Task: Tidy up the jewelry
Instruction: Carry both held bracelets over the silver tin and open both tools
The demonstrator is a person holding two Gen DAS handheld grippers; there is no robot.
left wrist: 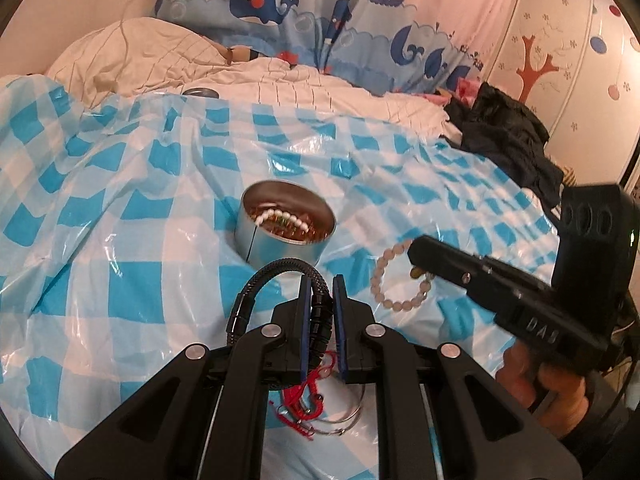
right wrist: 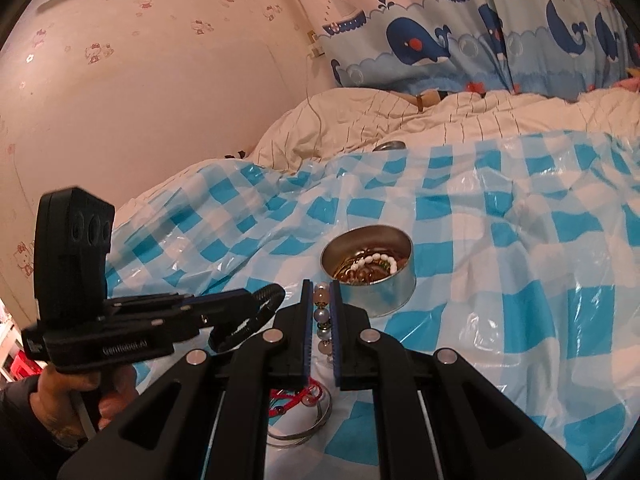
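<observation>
Nearest the lens: my left gripper (left wrist: 321, 300) fills the bottom centre of the left wrist view, its tongs pinching a black braided bracelet (left wrist: 280, 270) that arcs up and to the left of the tips.
Bed cover: a crinkled blue-and-white checked plastic sheet (left wrist: 120, 208) spans the middle of both views; every piece of jewelry lies on it or hangs over it.
Right gripper: my right gripper (right wrist: 321, 304), at bottom centre of the right wrist view, has its tongs pressed onto a string of pale round beads, the bead bracelet (left wrist: 394, 276), whose loop shows at centre right of the left view.
Tin: a round metal tin (left wrist: 280, 248), open-topped, sits just above my left tips in the left view and just right of my right tips in the right view.
Tin contents: I see a white bead strand (left wrist: 282, 216) draped over a tangle of gold-brown pieces I cannot tell apart.
Loose pieces: a red cord bracelet (left wrist: 308, 396) and thin silver bangles (left wrist: 344, 420) lie at the bottom of both views, beneath the grippers, not yet collected.
Doing the step well: I judge both bracelets are bound for the tin. I would bring one gripper at a time over the opening, lower until the loop hangs inside the rim, then part the tongs, so nothing catches the edge or slides off on the slick plastic.
</observation>
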